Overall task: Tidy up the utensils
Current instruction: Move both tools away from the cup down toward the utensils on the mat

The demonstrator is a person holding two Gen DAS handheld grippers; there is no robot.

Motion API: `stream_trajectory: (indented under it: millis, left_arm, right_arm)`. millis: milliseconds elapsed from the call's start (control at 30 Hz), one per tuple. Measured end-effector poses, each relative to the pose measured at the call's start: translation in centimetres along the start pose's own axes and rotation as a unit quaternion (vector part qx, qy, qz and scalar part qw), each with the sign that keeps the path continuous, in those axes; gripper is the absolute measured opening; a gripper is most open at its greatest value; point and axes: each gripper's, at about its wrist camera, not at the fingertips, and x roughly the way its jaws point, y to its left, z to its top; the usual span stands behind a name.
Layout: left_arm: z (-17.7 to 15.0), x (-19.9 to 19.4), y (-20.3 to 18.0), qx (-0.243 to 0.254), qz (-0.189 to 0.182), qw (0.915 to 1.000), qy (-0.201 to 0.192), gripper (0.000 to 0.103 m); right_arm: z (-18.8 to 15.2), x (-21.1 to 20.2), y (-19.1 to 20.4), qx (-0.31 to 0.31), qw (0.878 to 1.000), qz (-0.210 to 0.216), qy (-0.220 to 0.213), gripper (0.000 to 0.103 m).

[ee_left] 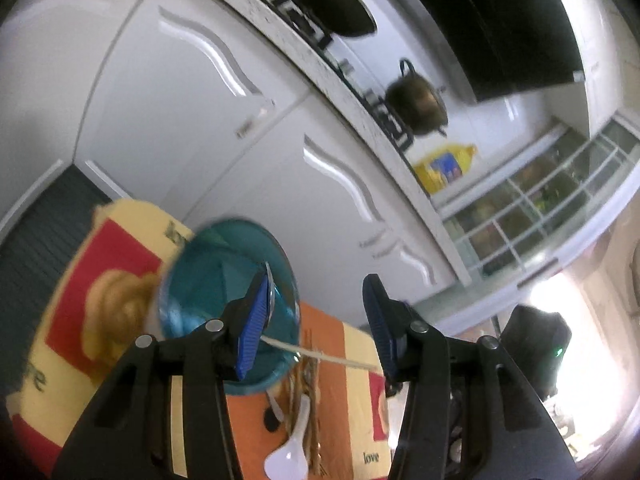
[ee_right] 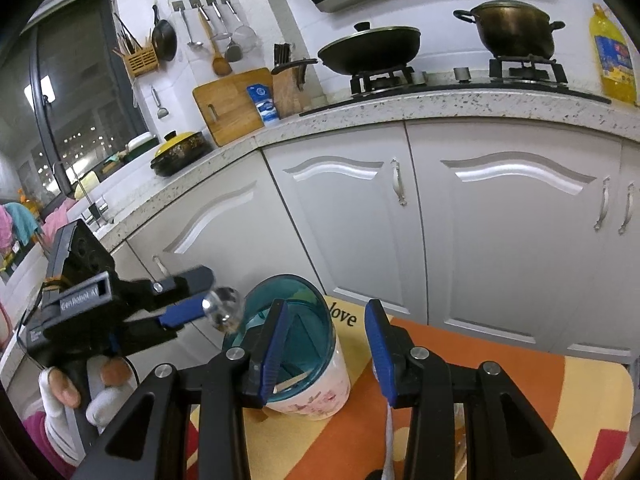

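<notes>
Nearest in the right wrist view, the right gripper [ee_right: 327, 304] points at twelve o'clock with its blue pads a moderate gap apart and nothing between them; its left finger stands in front of the utensil cup [ee_right: 316, 392]. The cup, white-walled with a teal translucent rim, stands on a mat [ee_right: 480, 344] of orange, yellow and red printed with "love". At nine o'clock a white-gloved hand [ee_right: 64, 396] carries the left gripper [ee_right: 208, 292], whose tips reach toward the cup's rim. A metal spoon [ee_right: 224, 308], blurred, sits at those tips just above the rim at ten o'clock of the cup. In the left wrist view the left gripper's pads stand wide apart, and the spoon's bowl lies against one pad only; whether it is gripped I cannot tell. A pale chopstick [ee_left: 340, 360] crosses below the gap, leaning out over the cup's rim. At six o'clock of that view a white ceramic spoon [ee_left: 286, 456] and brown chopsticks [ee_left: 310, 396] lie on the mat. Beyond stand white cabinet doors [ee_right: 500, 240], then a speckled countertop [ee_right: 440, 108] carrying a lidded wok [ee_right: 372, 50], a dark pot [ee_right: 516, 32] and, at two o'clock, a yellow oil bottle [ee_right: 614, 60].
</notes>
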Motion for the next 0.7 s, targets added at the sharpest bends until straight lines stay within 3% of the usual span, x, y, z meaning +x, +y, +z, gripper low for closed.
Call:
stream_trajectory:
  millis: [400, 700]
  left_arm:
    - [-1.2, -1.1, -3.6, 0.056, 0.028, 0.9980, -0.001, 0.048]
    - [-4.9, -1.6, -6.4, 0.152, 0.099, 0.9834, 0.004, 0.048]
  right_arm:
    - [-1.2, -3.9, -2.9, 0.025, 0.999, -0.033, 0.001, 0.040]
    - [-4.6, -5.9, -5.7, 0.046, 0.996, -0.067, 0.034, 0.041]
